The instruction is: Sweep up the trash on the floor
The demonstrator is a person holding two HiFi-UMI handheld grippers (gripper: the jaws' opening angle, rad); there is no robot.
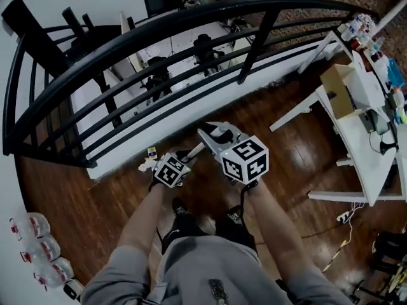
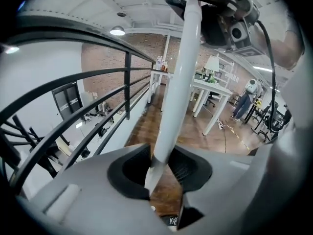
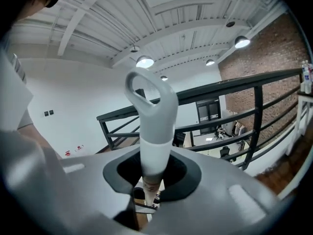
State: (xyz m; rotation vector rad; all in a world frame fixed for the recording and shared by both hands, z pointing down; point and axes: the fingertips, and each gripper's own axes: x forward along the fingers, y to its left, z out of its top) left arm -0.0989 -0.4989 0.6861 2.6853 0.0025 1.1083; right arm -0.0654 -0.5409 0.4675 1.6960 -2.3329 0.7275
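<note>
The person stands on the wood floor (image 1: pixel 127 199) beside the curved black railing (image 1: pixel 191 23), and both grippers hold one white handle (image 2: pixel 178 82) just short of it. The left gripper (image 2: pixel 161 173) is pinched on the handle's lower stretch. The pole runs up from its jaws to the right gripper (image 3: pixel 151 173), which is clamped just below the handle's loop end (image 3: pixel 149 99). From that side the loop stands up against the railing's top bar. A small pale scrap (image 1: pixel 151 152) lies on the floor at the railing's foot, against its white base and just beyond the left gripper; what it is cannot be told. A white desk (image 1: pixel 365 151) stands past the railing's right end.
</note>
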